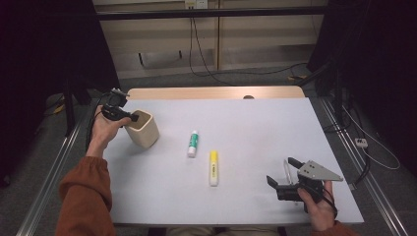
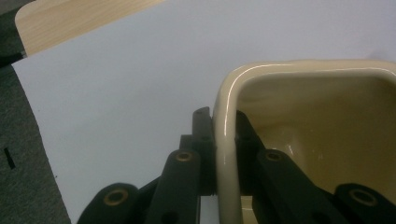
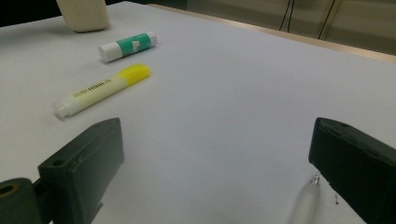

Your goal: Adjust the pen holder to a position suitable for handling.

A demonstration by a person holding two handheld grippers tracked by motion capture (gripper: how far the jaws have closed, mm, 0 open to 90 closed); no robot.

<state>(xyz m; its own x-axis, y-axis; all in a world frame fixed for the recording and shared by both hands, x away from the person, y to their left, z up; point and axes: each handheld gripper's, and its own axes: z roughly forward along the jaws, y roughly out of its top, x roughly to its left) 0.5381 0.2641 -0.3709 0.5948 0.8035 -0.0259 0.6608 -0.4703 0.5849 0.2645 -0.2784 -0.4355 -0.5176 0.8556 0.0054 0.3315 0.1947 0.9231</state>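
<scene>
A beige square-sided cup (image 1: 143, 130) stands at the table's left. My left gripper (image 1: 132, 118) is shut on the cup's rim (image 2: 226, 140), with one jaw inside the wall and one outside. On the white sheet lie a green-and-white glue stick (image 1: 192, 143) and a yellow highlighter (image 1: 214, 167), both in the middle. My right gripper (image 1: 281, 171) rests open near the front right, jaws wide apart. A clear pen (image 3: 306, 200) lies on the table just inside its right jaw, untouched. The right gripper view looks past the highlighter (image 3: 100, 89) and glue stick (image 3: 127, 46) toward the cup (image 3: 84, 14).
The white sheet (image 1: 246, 123) covers a wooden table whose far edge (image 1: 216, 92) shows. Metal rails run along both sides of the table. Cables trail across the grey floor behind and at the right.
</scene>
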